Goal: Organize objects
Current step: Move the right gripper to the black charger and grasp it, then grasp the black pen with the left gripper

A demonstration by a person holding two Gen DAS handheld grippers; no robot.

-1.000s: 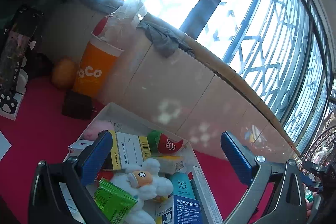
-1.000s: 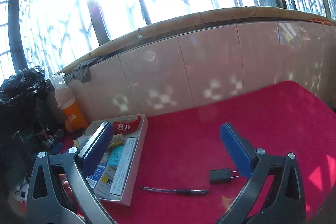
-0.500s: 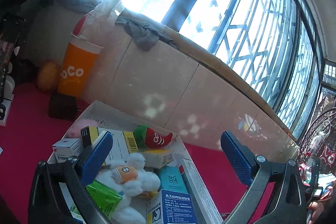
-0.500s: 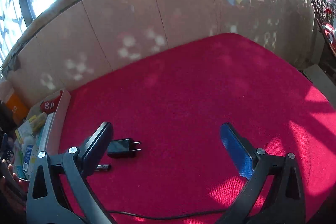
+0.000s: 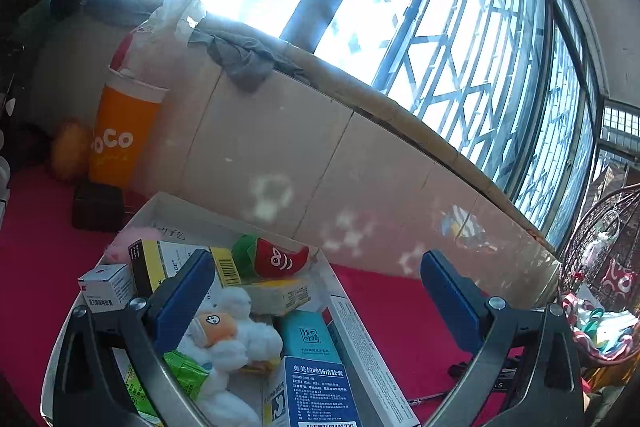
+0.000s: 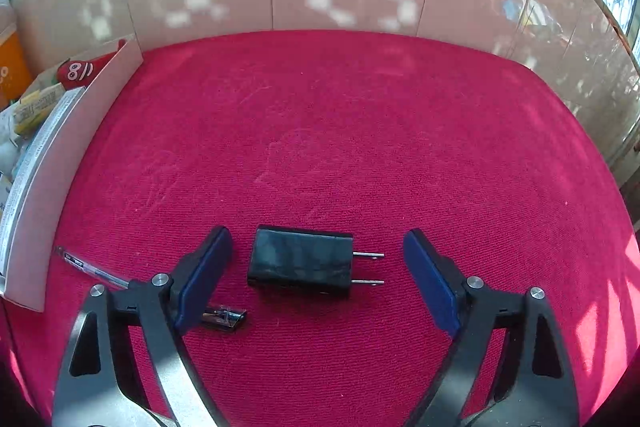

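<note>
In the left wrist view, our left gripper [image 5: 316,291] has its jaws wide apart and nothing between them. It hangs over a white box [image 5: 188,215] on the red cloth [image 5: 400,311]. The box holds medicine boxes, a white plush toy [image 5: 236,343] and a red pepper toy [image 5: 276,259]. An orange cup [image 5: 120,135] stands by the wall.

In the right wrist view, our right gripper [image 6: 318,267] points down at the red cloth. Its jaws have just been closing, but they are released, not touching anything. The black charger [image 6: 300,261] lies flat between them, its prongs toward the right finger. A pen [image 6: 224,319] lies partly under the left finger, beside the box.
</note>
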